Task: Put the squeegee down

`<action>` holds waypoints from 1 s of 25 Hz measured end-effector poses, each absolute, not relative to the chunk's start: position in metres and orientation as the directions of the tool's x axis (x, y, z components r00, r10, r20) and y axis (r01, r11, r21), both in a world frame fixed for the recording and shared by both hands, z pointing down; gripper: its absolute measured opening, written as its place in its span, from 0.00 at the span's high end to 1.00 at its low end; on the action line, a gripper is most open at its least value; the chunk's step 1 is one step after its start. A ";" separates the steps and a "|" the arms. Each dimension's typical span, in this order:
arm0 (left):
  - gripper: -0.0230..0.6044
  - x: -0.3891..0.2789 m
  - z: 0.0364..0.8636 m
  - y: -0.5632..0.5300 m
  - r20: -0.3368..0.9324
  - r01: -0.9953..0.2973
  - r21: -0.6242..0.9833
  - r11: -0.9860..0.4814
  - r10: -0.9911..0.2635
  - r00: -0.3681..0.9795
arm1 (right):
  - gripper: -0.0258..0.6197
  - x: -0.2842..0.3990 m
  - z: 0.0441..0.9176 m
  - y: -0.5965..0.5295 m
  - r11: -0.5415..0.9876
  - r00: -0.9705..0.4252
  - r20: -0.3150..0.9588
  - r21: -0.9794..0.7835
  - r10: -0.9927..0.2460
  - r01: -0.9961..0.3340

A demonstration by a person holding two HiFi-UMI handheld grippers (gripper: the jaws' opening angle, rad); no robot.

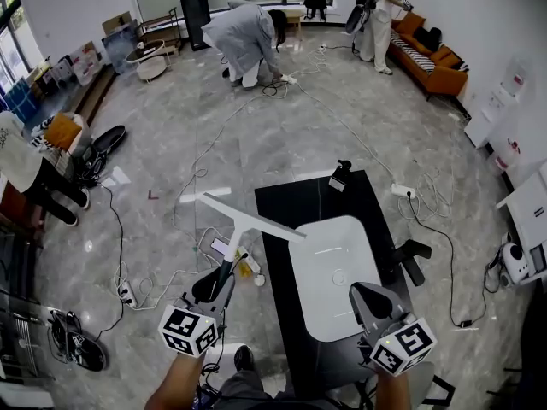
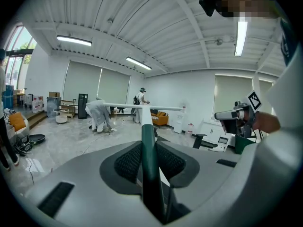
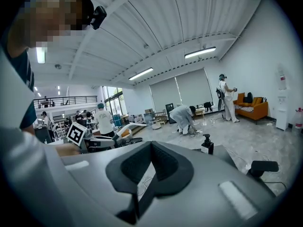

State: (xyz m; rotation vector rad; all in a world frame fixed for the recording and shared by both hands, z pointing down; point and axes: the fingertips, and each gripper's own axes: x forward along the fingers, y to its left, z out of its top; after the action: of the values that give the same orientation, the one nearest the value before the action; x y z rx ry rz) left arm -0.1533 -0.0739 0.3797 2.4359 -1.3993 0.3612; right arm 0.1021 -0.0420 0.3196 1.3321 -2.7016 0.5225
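Left tool (image 1: 222, 278) grips squeegee (image 1: 240, 239); blade (image 1: 273, 226) crosses table's (image 1: 282, 199) left edge.

Open black table (image 1: 275, 272) strip left of white basin (image 1: 333, 272), pump bottle (image 1: 340, 176) beyond.

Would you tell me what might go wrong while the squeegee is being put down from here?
The left gripper holds the squeegee only by its slim green handle, so the long white blade could swing or slip. The blade spans the black table's left edge, with cables on the floor beside it; it might clip the edge or land on them.
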 end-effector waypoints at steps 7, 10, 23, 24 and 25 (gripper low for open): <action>0.81 -0.143 0.400 -0.071 0.386 -0.871 0.147 -0.469 -0.783 0.487 | 0.95 0.112 0.335 -0.040 0.557 -0.616 0.232 -0.274 -0.753 -0.784; 0.81 -0.144 0.407 -0.073 0.397 -0.871 0.153 -0.467 -0.778 0.487 | 0.95 0.110 0.340 -0.043 0.556 -0.617 0.238 -0.278 -0.751 -0.784; 0.81 -0.143 0.436 -0.071 0.432 -0.874 0.172 -0.455 -0.762 0.482 | 0.95 0.110 0.368 -0.042 0.537 -0.618 0.267 -0.320 -0.739 -0.781; 0.81 -0.143 0.438 -0.073 0.434 -0.874 0.173 -0.454 -0.762 0.481 | 0.94 0.110 0.371 -0.042 0.535 -0.618 0.269 -0.323 -0.739 -0.780; 0.81 -0.143 0.441 -0.074 0.436 -0.874 0.173 -0.453 -0.761 0.481 | 0.94 0.110 0.373 -0.043 0.534 -0.619 0.271 -0.327 -0.737 -0.780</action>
State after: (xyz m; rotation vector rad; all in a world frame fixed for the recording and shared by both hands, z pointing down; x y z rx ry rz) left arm -0.1431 -0.0737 0.4406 2.3587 -1.3694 0.4195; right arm 0.1103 -0.0428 0.3733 1.3211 -2.6627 0.6450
